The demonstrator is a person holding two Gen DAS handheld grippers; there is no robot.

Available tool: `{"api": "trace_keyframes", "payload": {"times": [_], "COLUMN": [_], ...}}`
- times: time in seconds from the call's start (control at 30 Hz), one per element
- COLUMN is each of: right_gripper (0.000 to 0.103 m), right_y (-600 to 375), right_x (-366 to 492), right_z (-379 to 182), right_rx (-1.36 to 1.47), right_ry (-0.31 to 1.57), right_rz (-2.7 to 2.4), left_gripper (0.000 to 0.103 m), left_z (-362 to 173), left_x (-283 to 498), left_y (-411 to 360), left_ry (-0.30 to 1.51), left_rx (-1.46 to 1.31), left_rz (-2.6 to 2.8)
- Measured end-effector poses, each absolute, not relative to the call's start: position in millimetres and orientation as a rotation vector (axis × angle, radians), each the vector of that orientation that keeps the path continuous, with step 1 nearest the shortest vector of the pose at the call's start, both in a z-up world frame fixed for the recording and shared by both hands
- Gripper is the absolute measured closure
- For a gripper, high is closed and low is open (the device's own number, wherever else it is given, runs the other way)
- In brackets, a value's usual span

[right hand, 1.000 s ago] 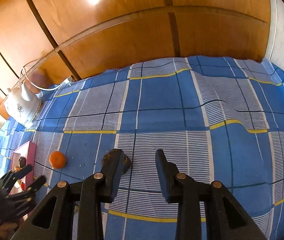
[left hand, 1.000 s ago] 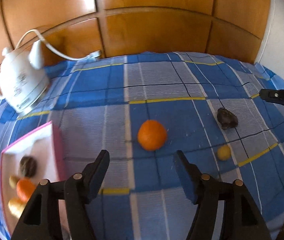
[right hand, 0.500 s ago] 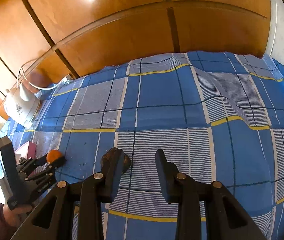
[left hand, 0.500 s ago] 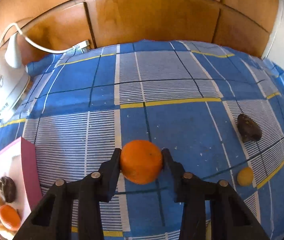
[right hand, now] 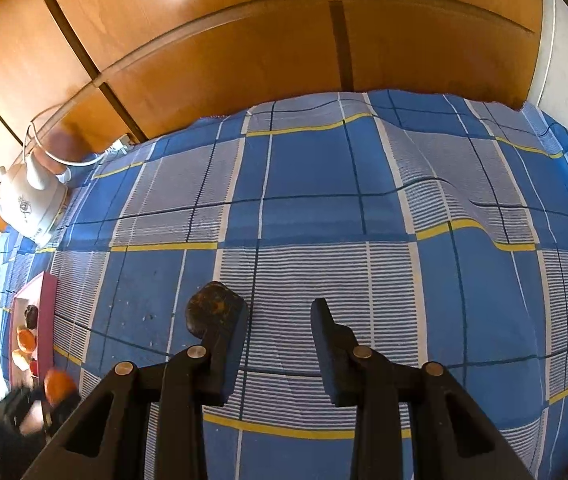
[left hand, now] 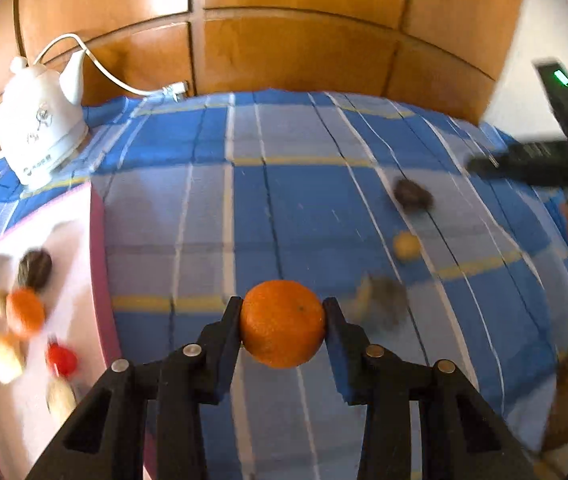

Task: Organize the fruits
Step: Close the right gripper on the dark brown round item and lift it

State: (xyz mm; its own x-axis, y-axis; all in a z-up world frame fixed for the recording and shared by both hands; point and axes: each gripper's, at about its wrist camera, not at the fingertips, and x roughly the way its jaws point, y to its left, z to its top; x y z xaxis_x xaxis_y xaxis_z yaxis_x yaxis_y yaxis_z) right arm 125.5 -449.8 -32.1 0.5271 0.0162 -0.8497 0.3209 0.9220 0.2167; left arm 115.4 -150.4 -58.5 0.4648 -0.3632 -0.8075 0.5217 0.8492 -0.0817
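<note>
Blue checked cloth [left hand: 284, 208] over the bench sets the scene, wood panels behind. Left gripper [left hand: 283, 330] has its jaws clenched on the round orange tangerine [left hand: 283, 328], centre-low in frame and seemingly lifted. Judging by the blur, carry it steadily toward the pink-rimmed white tray [left hand: 100, 280] at lower left, releasing low among the fruit there. Right gripper [right hand: 280, 340] hovers with jaws released beside a dark wrinkled fruit [right hand: 210, 306].

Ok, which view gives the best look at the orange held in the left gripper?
The left wrist view. There the orange sits sharp and central, clamped between both fingers of the left gripper, with its peel texture visible. The right wrist view shows it only as a small, blurred orange blob at the lower left edge, beside the pink tray.
</note>
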Motion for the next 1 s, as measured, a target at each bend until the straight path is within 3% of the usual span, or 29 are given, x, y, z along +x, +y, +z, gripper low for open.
{"api": "trace_keyframes", "payload": {"times": [0.2,0.53,0.67,0.8,1.0], "right_gripper": [0.07,0.066,0.051,0.043,0.043], "right_y": [-446,-427,-419,-403,-390], "right_x": [126,134,138,145,175], "right_z": [-39,-54,-61,-56,-62], "right_rx": [0.372,0.351,0.351,0.244,0.119], "right_ry": [1.037,1.099,1.12,1.1,1.134], "right_rz": [-0.174,-0.095,-0.049,-0.017,0.011], "left_gripper": [0.063,0.063,0.063,0.063,0.063], "left_z": [-80,-88,-90,-90,-90], "left_x": [74,70,71,72,73], "left_y": [-152,-147,-145,-142,-140], "left_ry": [0.975,0.96,0.955,0.957,0.957], "left_rx": [0.226,0.181,0.169,0.149,0.127], "left_rz": [-0.588,-0.598,-0.607,-0.618,-0.626]}}
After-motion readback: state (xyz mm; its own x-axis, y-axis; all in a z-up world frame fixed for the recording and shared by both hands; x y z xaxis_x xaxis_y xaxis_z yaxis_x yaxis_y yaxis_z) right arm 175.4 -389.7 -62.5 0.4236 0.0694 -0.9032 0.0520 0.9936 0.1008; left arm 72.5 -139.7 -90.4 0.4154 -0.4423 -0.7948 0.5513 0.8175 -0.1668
